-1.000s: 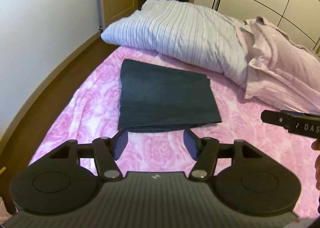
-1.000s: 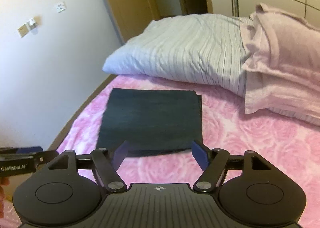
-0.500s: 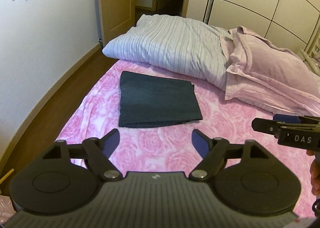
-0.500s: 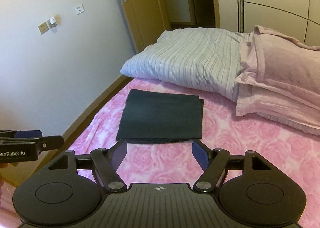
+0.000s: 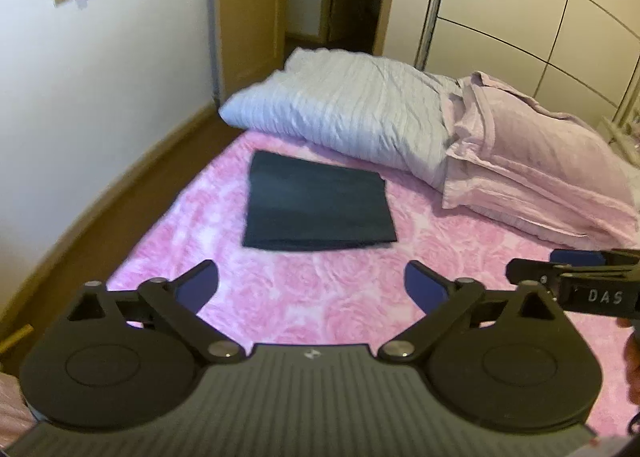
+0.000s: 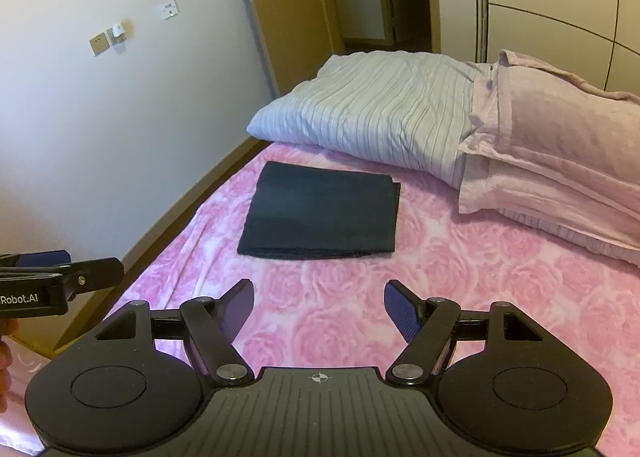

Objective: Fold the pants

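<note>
Dark folded pants (image 5: pixel 318 205) (image 6: pixel 322 213) lie flat as a neat rectangle on the pink rose-patterned bed cover (image 5: pixel 320 297) (image 6: pixel 460 277), near the pillows. My left gripper (image 5: pixel 312 281) hangs open well short of the pants, nothing between its blue-padded fingers. My right gripper (image 6: pixel 319 303) is likewise open and empty, back from the pants' near edge. Each gripper also shows at the side of the other's view: the right gripper (image 5: pixel 576 281) at the far right edge, the left gripper (image 6: pixel 60 277) at the far left edge.
A striped grey-white pillow (image 5: pixel 344 117) (image 6: pixel 380 113) and a pale pink pillow (image 5: pixel 536 161) (image 6: pixel 560 145) lie behind the pants. The bed's left edge drops to a wooden floor (image 5: pixel 100 225) beside a white wall. A wooden door (image 6: pixel 288 9) stands beyond, wardrobe panels (image 5: pixel 520 9) at right.
Both grippers have pulled back and up from the folded pants, which now look smaller and farther off. The left gripper's fingers have spread wider. The pants have not moved.
</note>
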Demonstrator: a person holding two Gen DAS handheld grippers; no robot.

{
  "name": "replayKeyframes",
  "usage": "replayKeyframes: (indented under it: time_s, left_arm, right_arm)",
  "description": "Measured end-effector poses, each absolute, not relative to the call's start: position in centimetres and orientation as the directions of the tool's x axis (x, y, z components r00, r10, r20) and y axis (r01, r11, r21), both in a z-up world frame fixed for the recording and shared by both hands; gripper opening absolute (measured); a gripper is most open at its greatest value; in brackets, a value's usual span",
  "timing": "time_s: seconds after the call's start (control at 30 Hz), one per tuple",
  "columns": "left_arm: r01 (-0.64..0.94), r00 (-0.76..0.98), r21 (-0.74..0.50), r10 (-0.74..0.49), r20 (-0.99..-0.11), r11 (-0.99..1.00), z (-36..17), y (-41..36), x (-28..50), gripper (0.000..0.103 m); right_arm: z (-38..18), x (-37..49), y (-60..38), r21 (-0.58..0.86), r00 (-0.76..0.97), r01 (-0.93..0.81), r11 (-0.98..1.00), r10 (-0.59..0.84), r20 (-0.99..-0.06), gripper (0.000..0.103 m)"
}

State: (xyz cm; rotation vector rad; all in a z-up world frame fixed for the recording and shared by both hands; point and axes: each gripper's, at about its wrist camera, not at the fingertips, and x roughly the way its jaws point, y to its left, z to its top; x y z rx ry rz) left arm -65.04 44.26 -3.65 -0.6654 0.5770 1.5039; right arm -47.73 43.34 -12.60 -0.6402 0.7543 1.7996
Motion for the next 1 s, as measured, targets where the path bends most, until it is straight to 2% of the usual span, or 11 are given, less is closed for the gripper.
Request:
replayKeyframes:
  time_s: [0.3,1.0]
  left_arm:
    - [-0.998,-0.041,-0.006,0.705,-0.708,-0.064,-2.3,40.9,-63.4,0.102]
    - [-0.994,-0.066,-0.014,0.677,-0.733,-0.112,-2.1,34.8,-60.1,0.102]
  right_arm:
    - [-11.5,-47.0,40.5,0.192,-0.346,-0.933,-0.303,0.617,-0.707,0.069]
    - [-10.6,-44.7,35.1,0.195,-0.401,-0.902,-0.384,0.583,-0.707,0.069]
